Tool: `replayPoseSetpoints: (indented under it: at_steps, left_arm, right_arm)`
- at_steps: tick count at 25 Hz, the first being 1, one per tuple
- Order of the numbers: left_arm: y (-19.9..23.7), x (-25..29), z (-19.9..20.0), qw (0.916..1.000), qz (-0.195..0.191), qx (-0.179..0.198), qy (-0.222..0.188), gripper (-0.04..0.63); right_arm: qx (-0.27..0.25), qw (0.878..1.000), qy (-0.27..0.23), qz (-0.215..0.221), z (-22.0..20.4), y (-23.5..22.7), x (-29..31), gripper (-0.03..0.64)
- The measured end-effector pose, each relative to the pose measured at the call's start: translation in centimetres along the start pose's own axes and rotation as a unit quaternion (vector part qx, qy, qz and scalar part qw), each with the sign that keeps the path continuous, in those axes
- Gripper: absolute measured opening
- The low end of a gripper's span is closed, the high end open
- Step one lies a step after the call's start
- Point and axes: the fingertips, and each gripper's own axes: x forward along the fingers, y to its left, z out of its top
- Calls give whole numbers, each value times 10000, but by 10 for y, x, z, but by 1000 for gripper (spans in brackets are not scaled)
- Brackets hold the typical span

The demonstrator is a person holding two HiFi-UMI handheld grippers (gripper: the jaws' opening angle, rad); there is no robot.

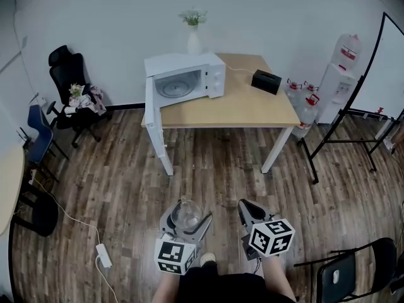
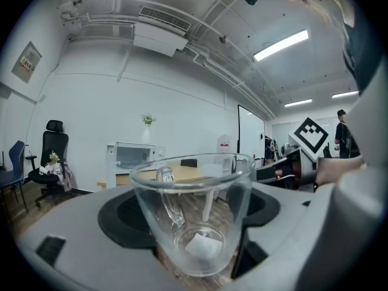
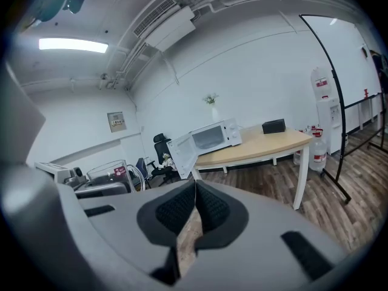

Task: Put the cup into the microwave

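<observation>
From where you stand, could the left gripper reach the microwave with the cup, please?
Probably not yet: the left gripper, shut on the cup, is a stretch of floor from the microwave. Its door stands open, though.

The left gripper (image 1: 187, 216) and right gripper (image 1: 248, 208) are grey with black pads (image 3: 176, 210). Each bears a white cube (image 1: 272, 236) with black square markers. The person's top (image 1: 221, 289) is dark.

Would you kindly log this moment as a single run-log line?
left tongs: shut on glass cup | right tongs: shut, empty | microwave: door open, on table | stage: glass cup not yet inside
</observation>
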Motion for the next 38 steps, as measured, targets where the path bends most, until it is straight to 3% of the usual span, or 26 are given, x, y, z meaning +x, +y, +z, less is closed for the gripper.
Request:
replayPoseSetpoints:
  at_steps: [13, 23, 29, 38]
  left_arm:
    - [43, 16, -7, 10000, 56, -6, 57, 397]
    - [48, 15, -15, 9995, 21, -288, 93, 397]
    - [55, 19, -17, 9995, 130, -257, 137, 397]
    - [76, 57, -10, 9992, 237, -305, 95, 397]
  right_arm:
    - [143, 9999, 59, 43, -2, 8, 47, -6]
    - [303, 9993, 210, -63, -9, 1, 47, -6]
    - [501, 9984, 249, -30, -13, -6, 54, -6]
    - [498, 9986, 173, -15, 12, -34, 85, -6]
